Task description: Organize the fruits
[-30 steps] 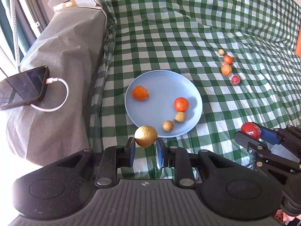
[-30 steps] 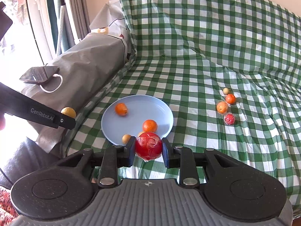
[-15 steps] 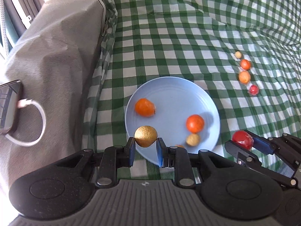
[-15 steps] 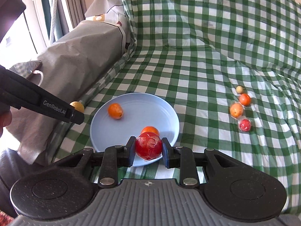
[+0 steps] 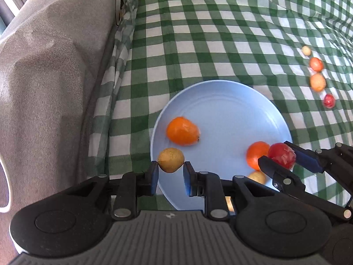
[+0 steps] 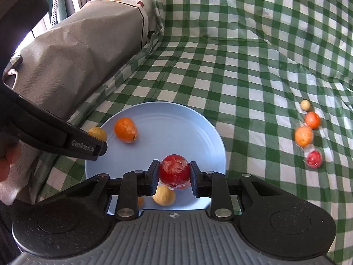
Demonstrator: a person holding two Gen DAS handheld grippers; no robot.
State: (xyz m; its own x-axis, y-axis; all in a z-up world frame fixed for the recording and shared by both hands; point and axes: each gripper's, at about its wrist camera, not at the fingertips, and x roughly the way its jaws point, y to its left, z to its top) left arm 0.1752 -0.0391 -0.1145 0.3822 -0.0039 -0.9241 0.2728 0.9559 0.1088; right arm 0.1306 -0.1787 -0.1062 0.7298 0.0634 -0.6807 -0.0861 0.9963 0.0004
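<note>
A blue plate [image 5: 231, 101] lies on the green checked cloth and holds two oranges [image 5: 182, 130] [image 5: 256, 154] and small yellow fruits [image 6: 164, 196]. My left gripper [image 5: 171, 173] is shut on a yellow-brown fruit [image 5: 171, 160] over the plate's left rim. My right gripper [image 6: 174, 177] is shut on a red wrapped fruit [image 6: 174, 172] above the plate's near part; it also shows in the left wrist view [image 5: 282, 155]. A row of several small fruits [image 6: 304, 135] lies on the cloth to the right of the plate.
A grey covered armrest [image 5: 55, 77] rises along the left, close to the plate [image 6: 176, 121]. A phone with a white cable [image 6: 13, 66] lies on top of it. The checked cloth [image 6: 253, 77] slopes up at the back.
Both grippers have moved forward with their fruits and now hang over the plate. The left one has come in over the left rim, the right one over the near part.
</note>
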